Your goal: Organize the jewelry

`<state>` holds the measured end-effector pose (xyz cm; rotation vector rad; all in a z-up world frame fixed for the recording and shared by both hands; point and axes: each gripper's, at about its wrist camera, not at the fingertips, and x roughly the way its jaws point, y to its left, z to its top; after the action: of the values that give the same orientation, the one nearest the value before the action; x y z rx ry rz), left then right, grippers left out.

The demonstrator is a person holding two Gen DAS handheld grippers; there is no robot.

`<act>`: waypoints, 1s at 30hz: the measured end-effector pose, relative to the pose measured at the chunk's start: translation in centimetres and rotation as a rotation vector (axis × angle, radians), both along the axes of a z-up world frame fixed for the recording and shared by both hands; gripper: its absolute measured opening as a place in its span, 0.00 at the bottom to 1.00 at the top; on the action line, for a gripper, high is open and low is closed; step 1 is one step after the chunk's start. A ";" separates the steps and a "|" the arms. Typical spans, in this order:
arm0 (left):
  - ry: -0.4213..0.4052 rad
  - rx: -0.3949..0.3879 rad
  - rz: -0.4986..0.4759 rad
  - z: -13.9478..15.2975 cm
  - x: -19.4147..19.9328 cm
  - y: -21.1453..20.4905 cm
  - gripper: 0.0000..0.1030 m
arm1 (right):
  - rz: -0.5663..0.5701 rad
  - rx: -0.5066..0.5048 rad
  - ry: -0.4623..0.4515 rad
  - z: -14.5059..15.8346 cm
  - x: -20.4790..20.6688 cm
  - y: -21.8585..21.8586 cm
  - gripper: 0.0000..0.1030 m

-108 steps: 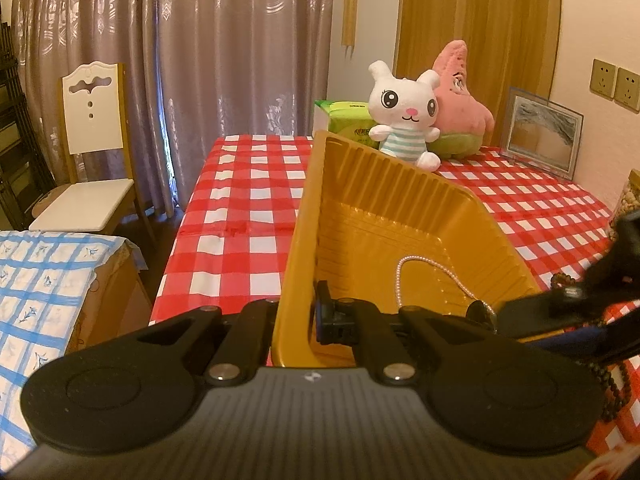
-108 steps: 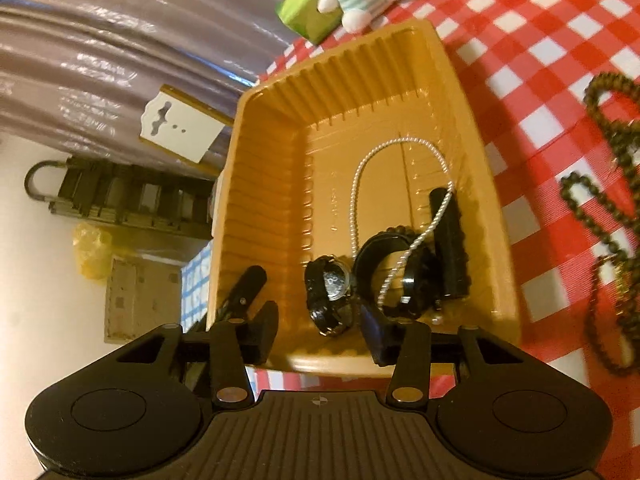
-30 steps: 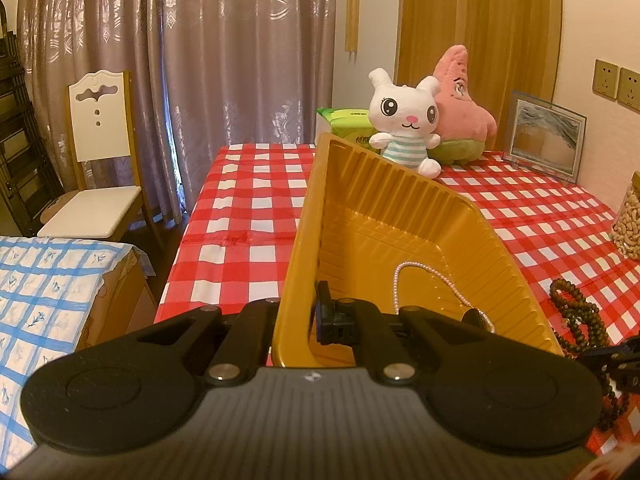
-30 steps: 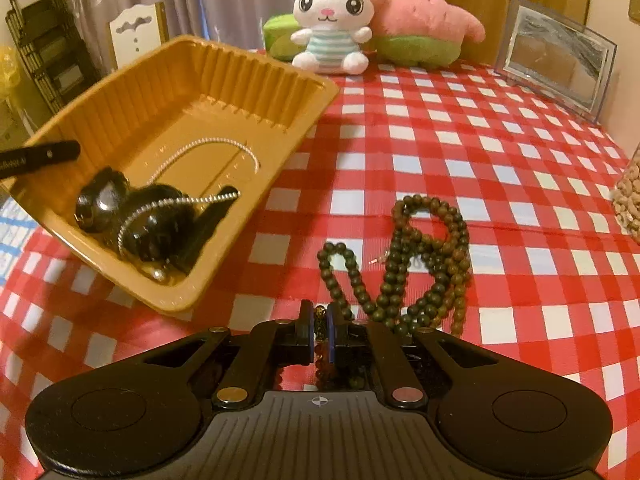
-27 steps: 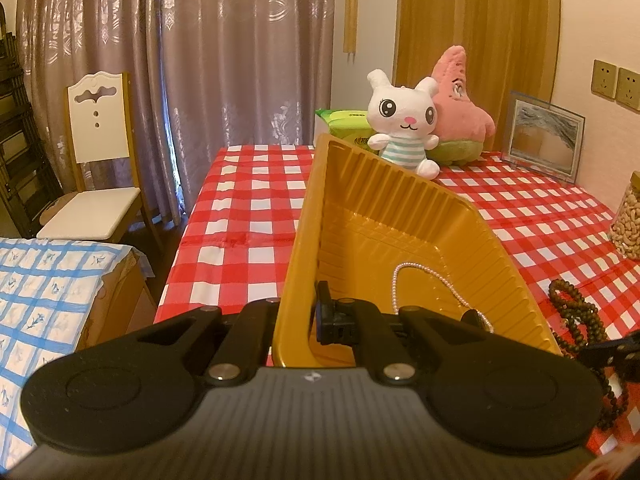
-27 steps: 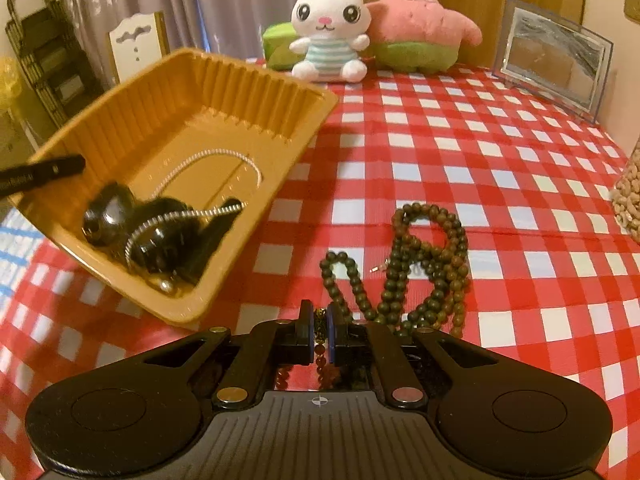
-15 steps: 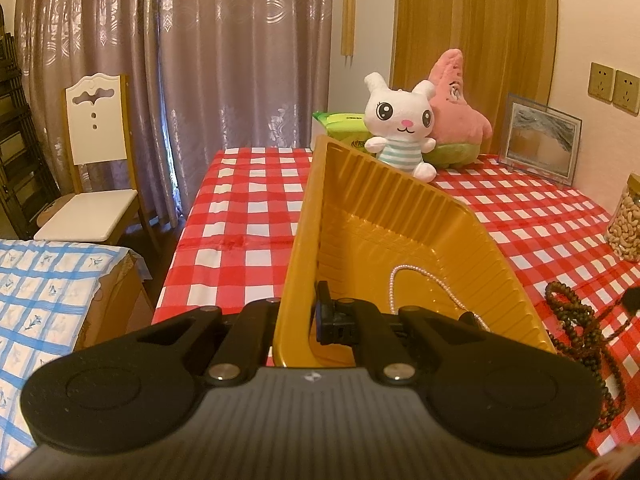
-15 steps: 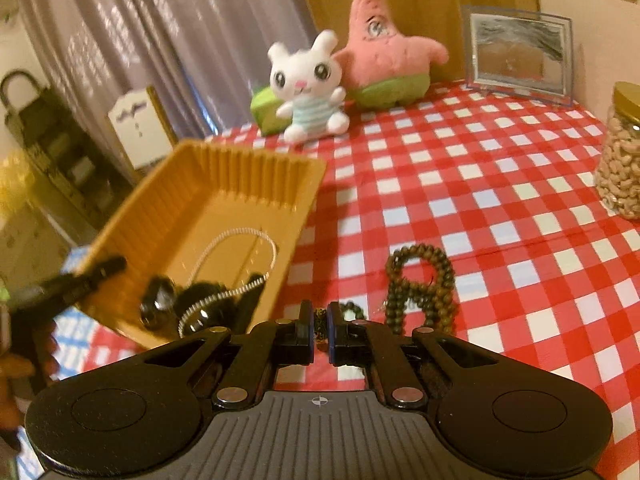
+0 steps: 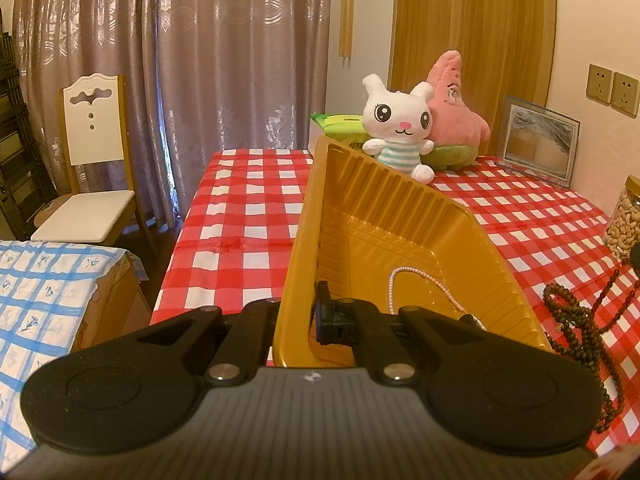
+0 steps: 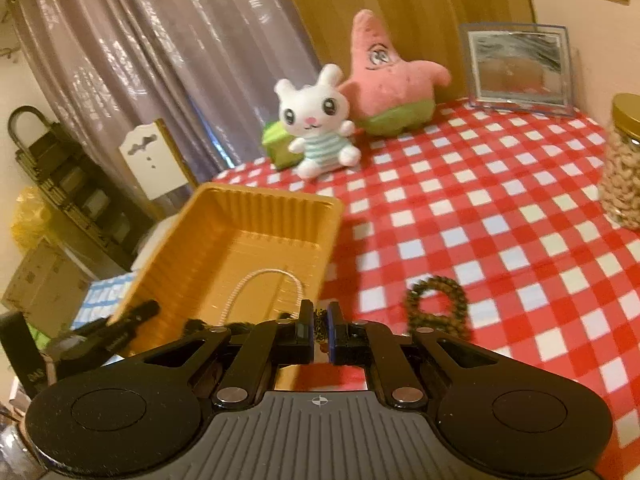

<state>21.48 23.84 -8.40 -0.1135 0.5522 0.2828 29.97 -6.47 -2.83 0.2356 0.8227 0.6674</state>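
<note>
Two grippers, left gripper (image 9: pixel 298 320) pinching tilted yellow tray (image 9: pixel 400 224) wall, its long axis running up-frame, right gripper (image 10: pixel 320 330) clamped on dark bead necklace (image 10: pixel 436 308) trailing to worktop (image 10: pixel 500 208).

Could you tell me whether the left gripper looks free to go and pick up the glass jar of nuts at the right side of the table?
Probably not: the left gripper is shut on the wall of the yellow tray, holding it tilted, and the jar of nuts stands well off to the right.
</note>
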 end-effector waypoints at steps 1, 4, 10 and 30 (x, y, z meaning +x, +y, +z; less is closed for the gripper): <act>0.000 -0.001 0.000 0.0 0.0 0.0 0.04 | 0.009 0.007 -0.003 0.2 0.0 0.4 0.06; 0.000 -0.002 0.000 0.0 0.1 0.0 0.04 | 0.044 0.028 -0.010 0.7 0.2 1.8 0.06; 0.000 -0.007 0.001 0.0 0.2 0.1 0.04 | 0.120 0.063 -0.015 1.1 0.3 5.4 0.06; 0.000 -0.020 -0.008 -0.1 0.3 0.5 0.04 | 0.212 -0.060 0.010 -2.9 0.7 14.5 0.06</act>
<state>21.81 24.37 -8.52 -0.1310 0.5556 0.2695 30.64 8.01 -5.76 0.0977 0.8833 0.8396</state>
